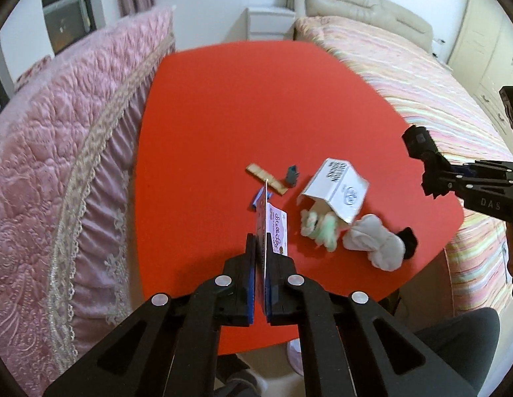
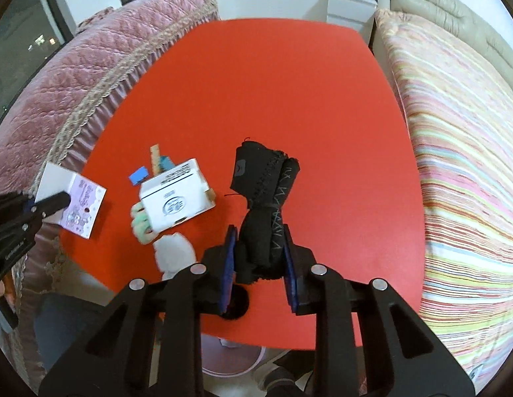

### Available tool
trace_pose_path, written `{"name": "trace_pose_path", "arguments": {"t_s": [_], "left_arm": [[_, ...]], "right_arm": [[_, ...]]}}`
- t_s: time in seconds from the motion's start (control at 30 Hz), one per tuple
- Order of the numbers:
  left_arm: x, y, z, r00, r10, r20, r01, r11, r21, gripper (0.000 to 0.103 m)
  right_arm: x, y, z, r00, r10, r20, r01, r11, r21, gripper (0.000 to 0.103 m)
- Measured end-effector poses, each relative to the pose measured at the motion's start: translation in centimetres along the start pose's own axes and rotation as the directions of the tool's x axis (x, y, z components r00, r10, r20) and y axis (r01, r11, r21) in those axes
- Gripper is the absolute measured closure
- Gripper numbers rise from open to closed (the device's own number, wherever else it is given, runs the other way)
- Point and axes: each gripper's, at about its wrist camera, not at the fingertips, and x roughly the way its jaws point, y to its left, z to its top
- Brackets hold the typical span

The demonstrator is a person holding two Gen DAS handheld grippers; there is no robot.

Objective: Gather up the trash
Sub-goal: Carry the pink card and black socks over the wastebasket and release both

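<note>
Now | left gripper (image 1: 260,258) jaws clamp pink card (image 1: 275,231) | right gripper (image 2: 259,258) jaws pinch black cloth (image 2: 263,198)

Matt red table (image 2: 289,99), knitted black cloth (image 2: 266,198), seemingly cardboard box (image 2: 175,195)

On your table (image 2: 289,82), the box (image 2: 175,195) lies near the left edge, the ruler (image 1: 267,179) behind it, two socks (image 1: 372,243) before it by the near edge.
</note>
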Motion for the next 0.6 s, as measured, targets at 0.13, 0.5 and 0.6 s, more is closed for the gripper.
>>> {"name": "trace_pose_path", "arguments": {"t_s": [0.13, 0.5, 0.6], "left_arm": [[-2.0, -0.9, -0.5, 0.998, -0.01, 0.054, 0.008, 0.999, 0.038, 0.099], [-6.7, -2.9, -3.3, 0.985, -0.052, 0.166, 0.034, 0.993, 0.113, 0.099], [-7.3, -3.3, -4.4, 0.982, -0.07, 0.176, 0.049, 0.991, 0.122, 0.099]], "right_arm": [[-2.3, 1.1, -1.7, 0.999, 0.011, 0.048, -0.01, 1.0, -0.022, 0.078], [-7.7, 3.4, -7.2, 0.989, 0.043, 0.143, -0.034, 0.997, -0.065, 0.078], [-8.6, 3.9, -9.0, 0.987, 0.053, 0.148, -0.042, 0.996, -0.076, 0.078]]}}
